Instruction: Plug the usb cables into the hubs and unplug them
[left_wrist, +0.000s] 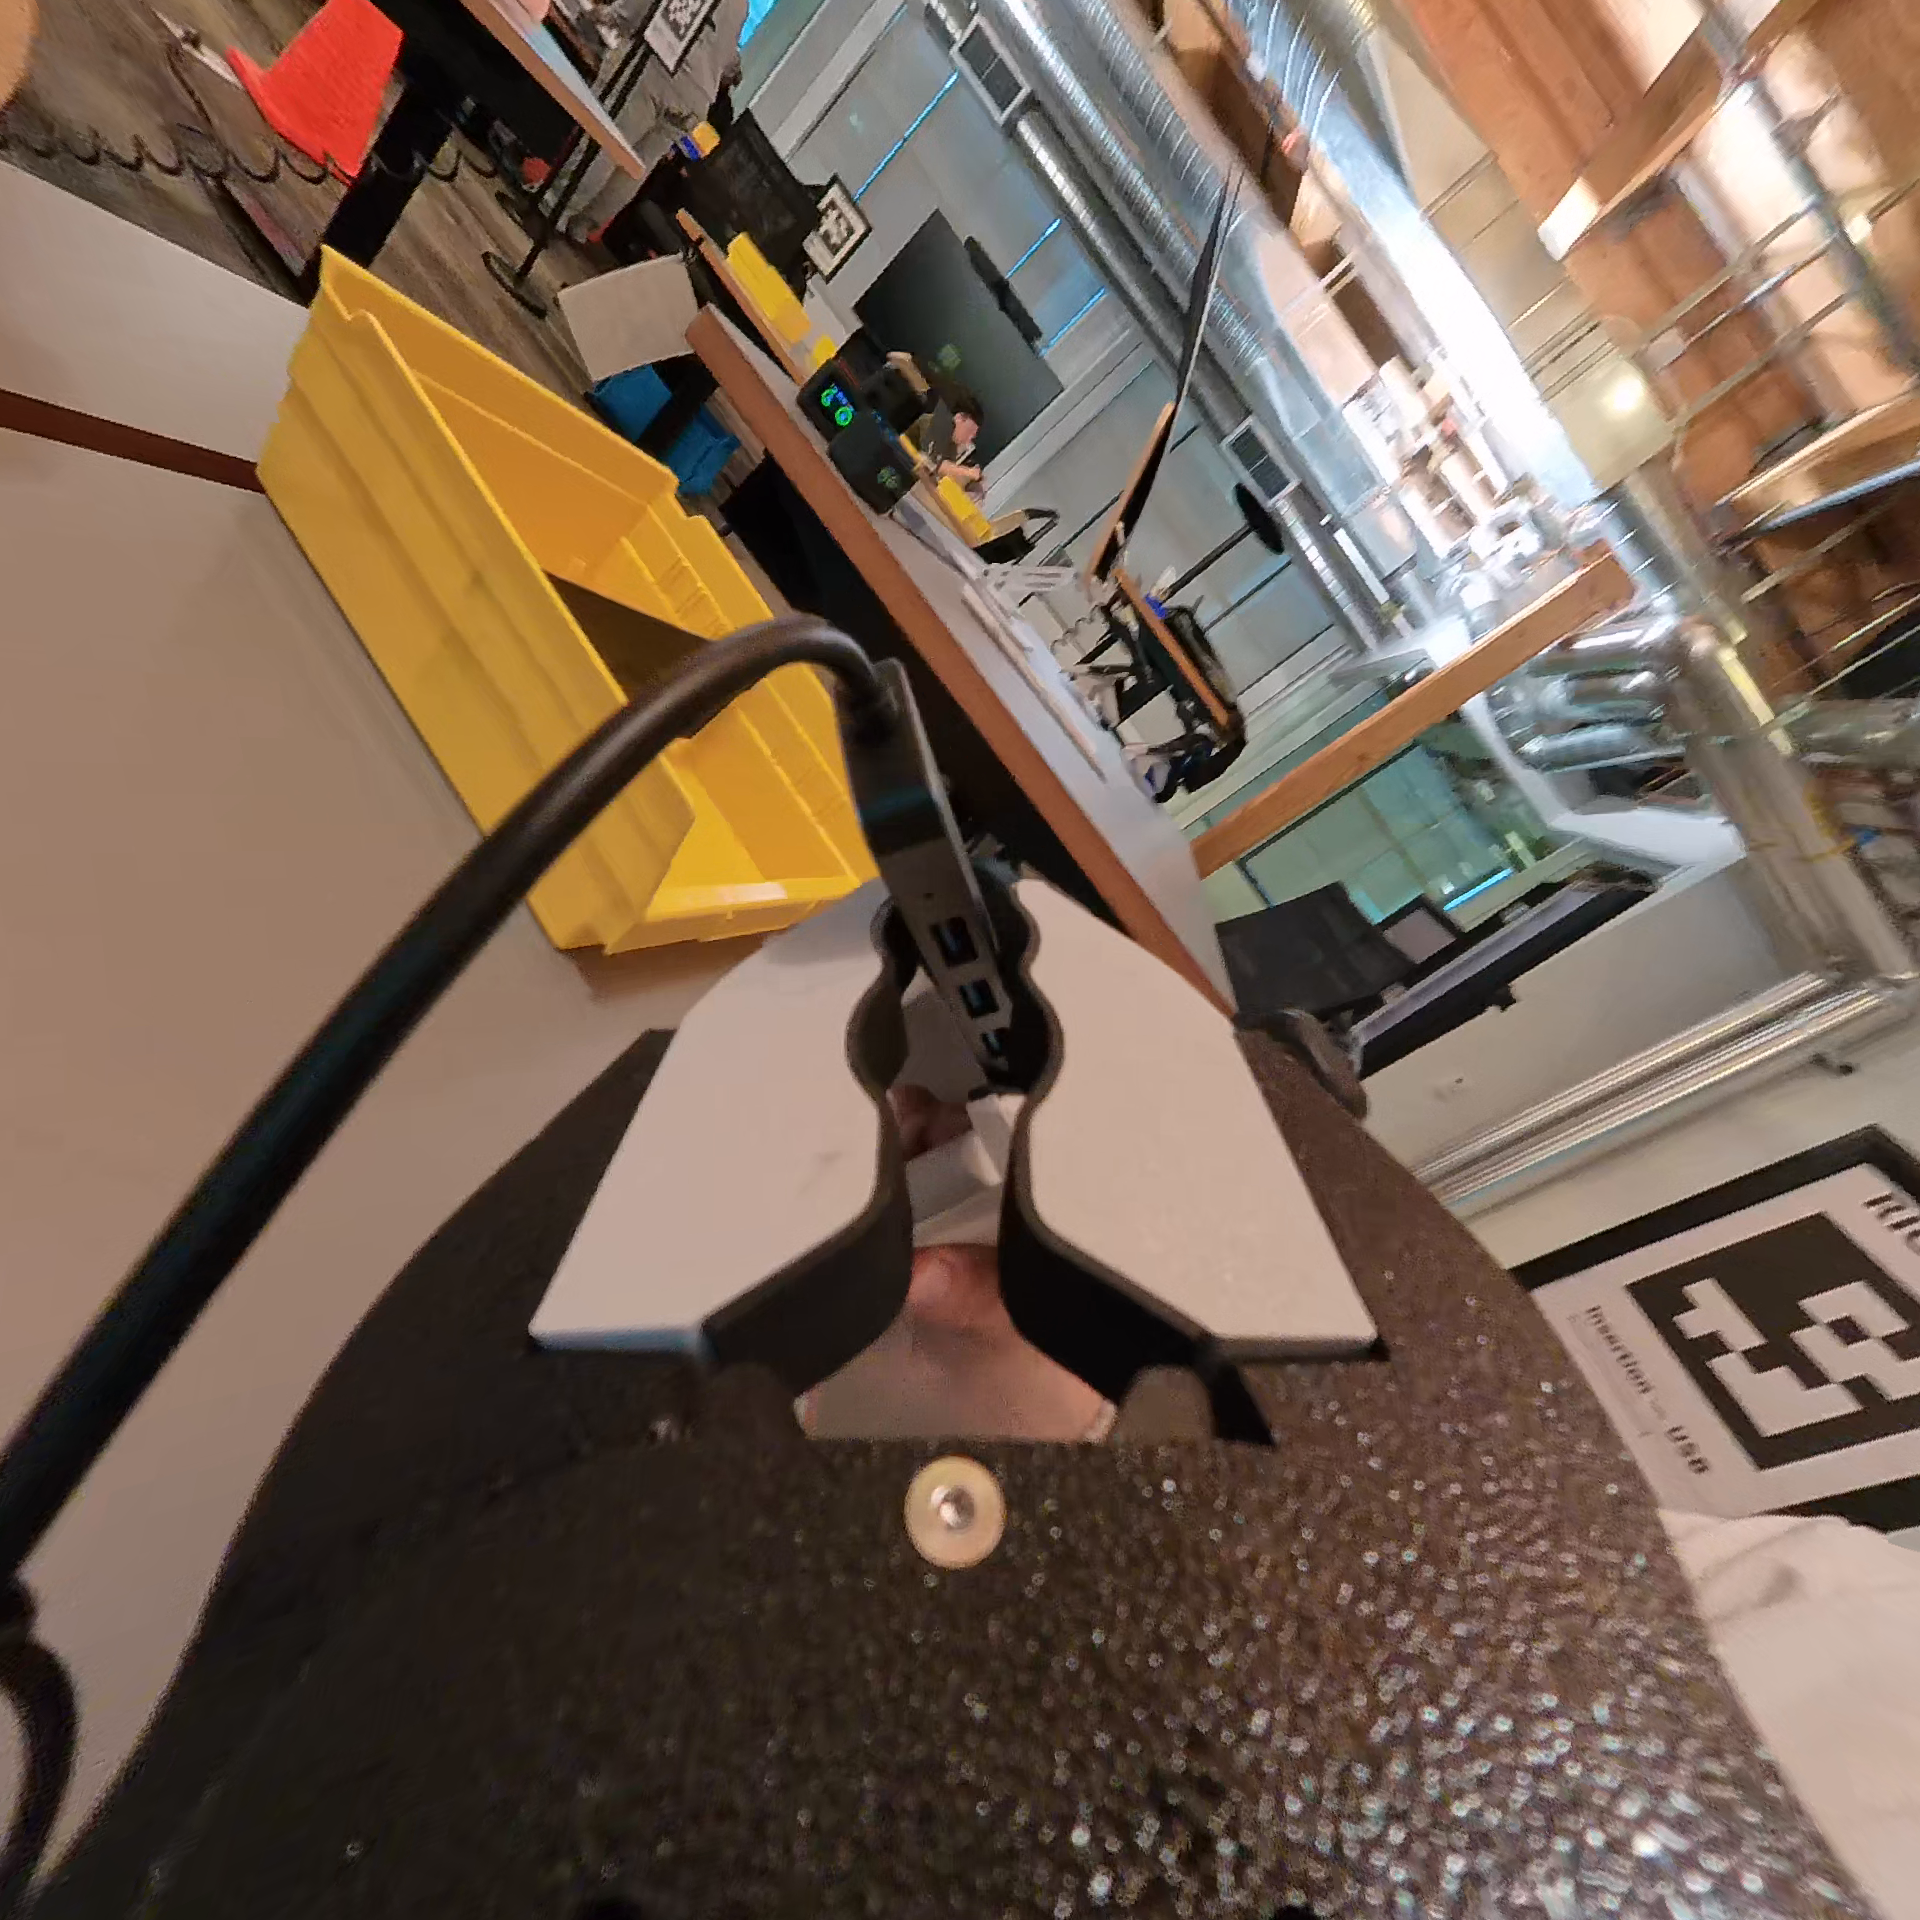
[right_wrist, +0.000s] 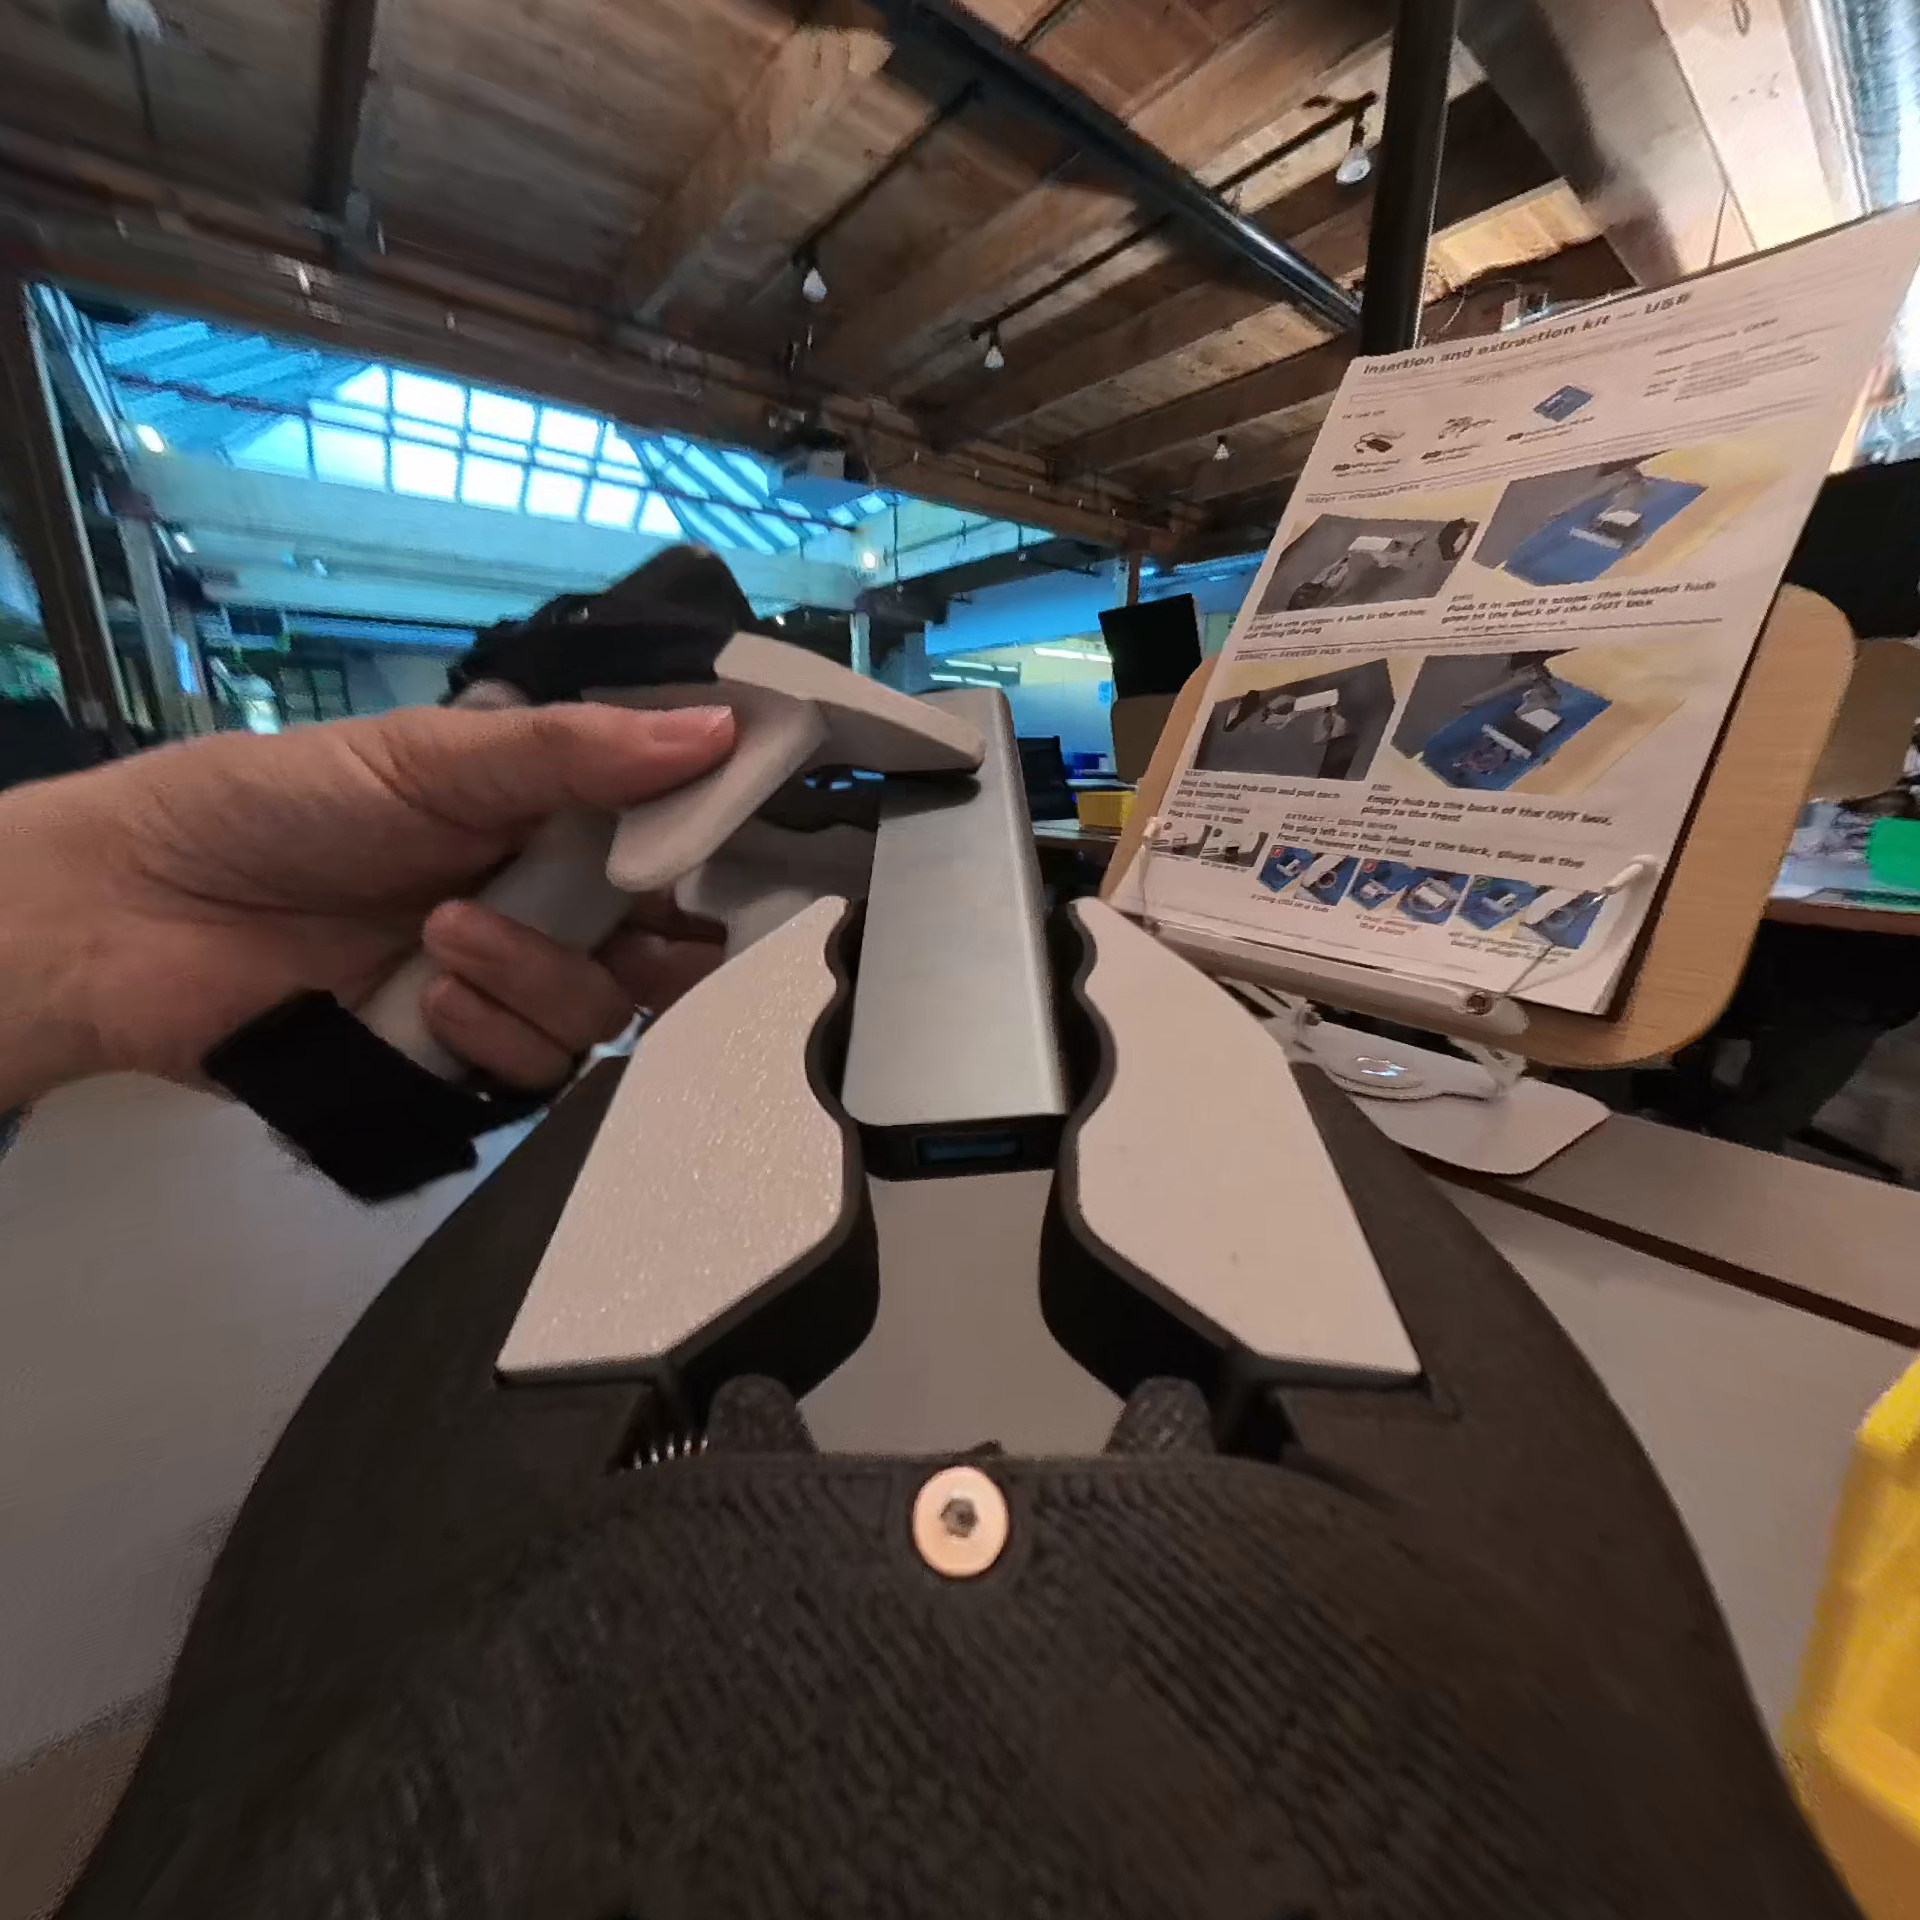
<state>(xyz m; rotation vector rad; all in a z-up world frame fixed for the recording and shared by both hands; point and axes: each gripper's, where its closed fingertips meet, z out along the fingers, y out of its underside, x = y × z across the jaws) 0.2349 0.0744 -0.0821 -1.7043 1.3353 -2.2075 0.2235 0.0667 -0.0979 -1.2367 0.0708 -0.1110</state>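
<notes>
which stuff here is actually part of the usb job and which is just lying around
In use:
- grey usb hub, gripped by both tools
- its black cable
- left tool
- right tool

Lying about:
- yellow bins
- instruction sheet on its stand
- marker card

Wooden ceiling beams (right_wrist: 644, 197) are running overhead, with small track lights (right_wrist: 814, 283) hanging from them and a black pole (right_wrist: 1408, 177) rising up to them. Below the beams, a skylight (right_wrist: 488, 457) is letting in bluish daylight. A silver duct (left_wrist: 1132, 249) is stretching along under the beams beside wooden shelving (left_wrist: 1714, 260). Below the duct, a long bench (left_wrist: 935, 613) with a brown edge is standing, a yellow bin (left_wrist: 499, 582) is sitting on a pale table (left_wrist: 156, 727), and a red chair (left_wrist: 322, 73) is standing on the grey floor (left_wrist: 125, 94).
</notes>
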